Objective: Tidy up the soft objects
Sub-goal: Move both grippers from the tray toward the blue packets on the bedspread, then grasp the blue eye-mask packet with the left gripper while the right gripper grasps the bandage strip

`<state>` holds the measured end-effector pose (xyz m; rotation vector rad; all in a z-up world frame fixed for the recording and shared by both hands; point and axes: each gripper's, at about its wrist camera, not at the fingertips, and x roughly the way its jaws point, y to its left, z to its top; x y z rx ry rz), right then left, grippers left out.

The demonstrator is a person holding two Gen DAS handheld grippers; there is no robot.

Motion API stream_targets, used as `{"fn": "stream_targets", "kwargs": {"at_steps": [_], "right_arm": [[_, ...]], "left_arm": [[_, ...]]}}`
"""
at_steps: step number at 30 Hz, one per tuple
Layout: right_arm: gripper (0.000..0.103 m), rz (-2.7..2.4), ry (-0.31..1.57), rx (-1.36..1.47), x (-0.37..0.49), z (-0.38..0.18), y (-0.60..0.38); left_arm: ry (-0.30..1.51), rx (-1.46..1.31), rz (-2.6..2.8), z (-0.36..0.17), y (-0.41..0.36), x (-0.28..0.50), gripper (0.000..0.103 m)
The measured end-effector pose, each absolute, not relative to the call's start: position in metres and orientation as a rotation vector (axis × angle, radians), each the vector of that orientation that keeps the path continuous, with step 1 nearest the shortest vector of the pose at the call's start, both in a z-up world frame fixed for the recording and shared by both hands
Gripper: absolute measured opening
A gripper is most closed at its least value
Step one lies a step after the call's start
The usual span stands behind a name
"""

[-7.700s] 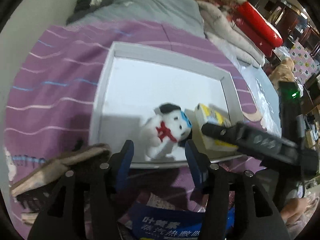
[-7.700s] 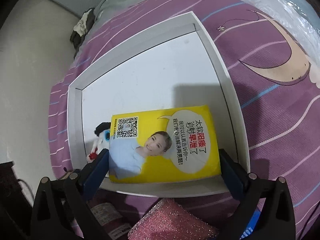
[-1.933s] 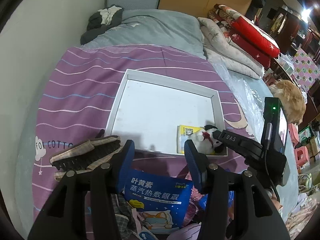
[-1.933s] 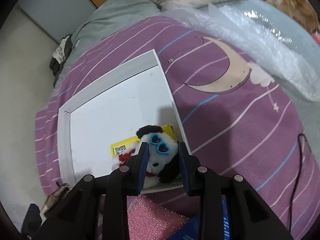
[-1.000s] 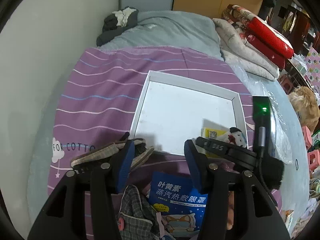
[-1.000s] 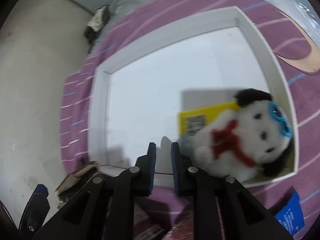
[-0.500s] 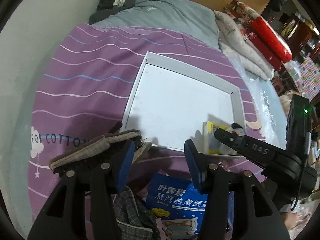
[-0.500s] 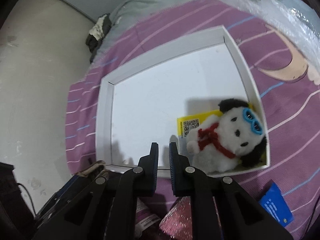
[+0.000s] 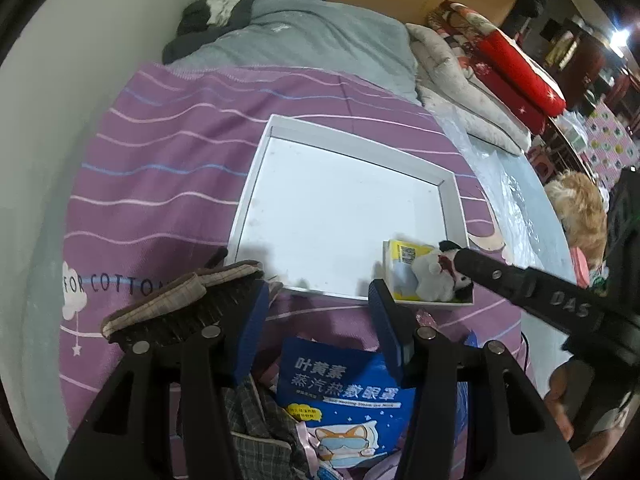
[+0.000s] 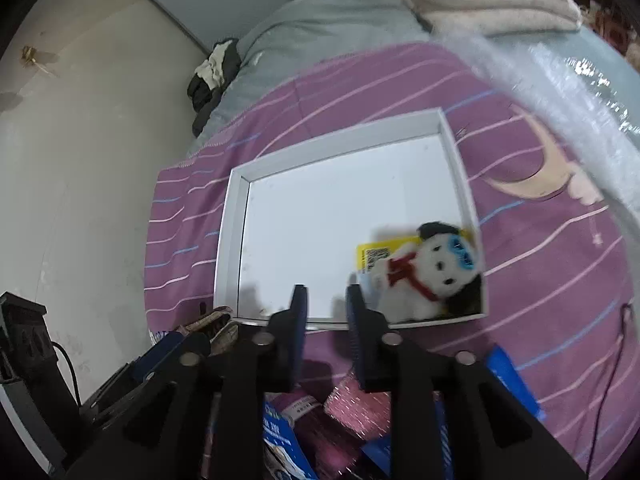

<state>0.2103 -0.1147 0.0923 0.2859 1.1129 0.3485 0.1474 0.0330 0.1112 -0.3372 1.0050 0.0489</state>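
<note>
A white plush dog (image 10: 428, 276) with blue glasses and a red scarf lies in the near right corner of the white tray (image 10: 336, 140), on a yellow packet (image 10: 372, 258). My right gripper (image 10: 326, 304) hovers over the tray's near rim, left of the dog, its jaws opening with nothing between them. In the left wrist view the dog (image 9: 434, 276) is partly hidden behind the right gripper's finger. My left gripper (image 9: 318, 320) stands open and empty in front of the tray (image 9: 352, 144), above a blue eye-mask pack (image 9: 340, 376). A plaid slipper (image 9: 180, 308) lies by its left finger.
The tray rests on a purple striped bedspread (image 9: 160, 160). A pink glittery sponge (image 10: 356, 404) and more packs lie in a pile near me. Bubble wrap (image 10: 560, 72) and folded quilts (image 9: 500, 64) lie to the right. A wall runs along the left.
The right gripper has lifted and drawn back from the tray, and its jaws have parted from nearly shut. The dog stays in the tray corner. The left gripper has barely moved.
</note>
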Motion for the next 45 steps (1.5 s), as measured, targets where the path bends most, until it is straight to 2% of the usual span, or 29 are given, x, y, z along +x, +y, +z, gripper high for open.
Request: {"fn": "stream_targets", "kwargs": {"at_steps": [1,3,7,14,33,37,45], "right_arm": [[0.036,0.342,1.107,0.279,0.207,0.097,-0.118],[0.041,0.320,1.106,0.260,0.203,0.104,-0.125],[0.042,0.268,1.140,0.221,0.196,0.109,-0.139],[0.051,0.233,1.258,0.222,0.182,0.102,-0.166],[0.051,0.117,1.468,0.089,0.123,0.054,-0.227],[0.051,0.136,1.452,0.069,0.104,0.043,-0.233],[0.051,0.277,1.200,0.049,0.045,0.027,-0.247]], "left_arm": [[1.001,-0.333,0.039,0.113,0.031,0.146,0.053],[0.996,-0.336,0.013,0.117,0.028,0.144,0.053],[1.011,-0.343,-0.026,0.118,0.023,0.144,0.053],[1.053,-0.339,-0.055,0.118,0.016,0.141,0.053],[1.183,-0.183,-0.282,0.110,-0.058,0.137,0.053],[1.219,-0.145,-0.369,0.100,-0.076,0.138,0.053],[1.112,0.075,-0.435,0.073,-0.103,0.120,0.053]]}}
